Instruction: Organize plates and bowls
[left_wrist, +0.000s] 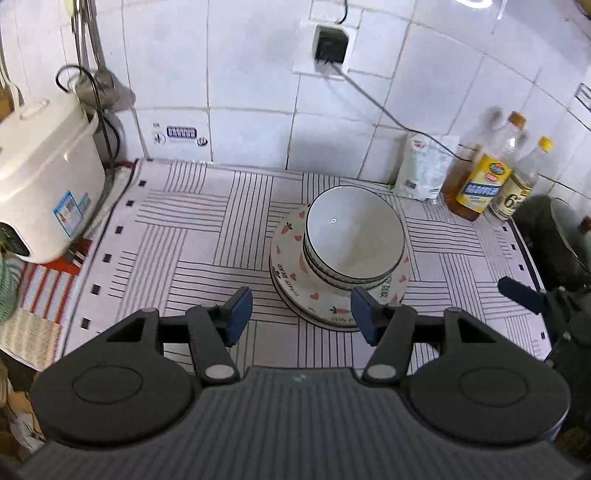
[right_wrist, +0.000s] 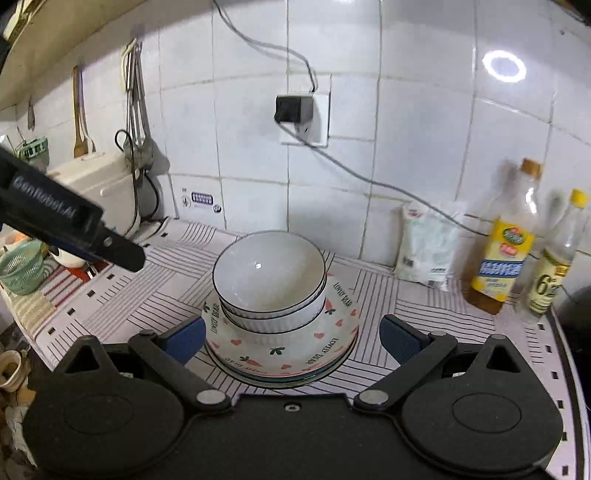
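A home kitchen: white wall tiles, a rice cooker at the desk's left edge, hanging ladles, and oil and vinegar bottles (labels blurred) by the right back corner.

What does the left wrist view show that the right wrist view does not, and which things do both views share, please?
Only the left wrist view shows the front of the white rice cooker with its blue label, and a dark pot at the right edge.

Only the right wrist view shows the green basket, a wooden spatula hanging on the wall, and a ring-shaped light reflection on the tiles.

Both show the stacked bowls on the carrot-patterned plates, the striped mat, the wall socket, the white bag and the bottles.
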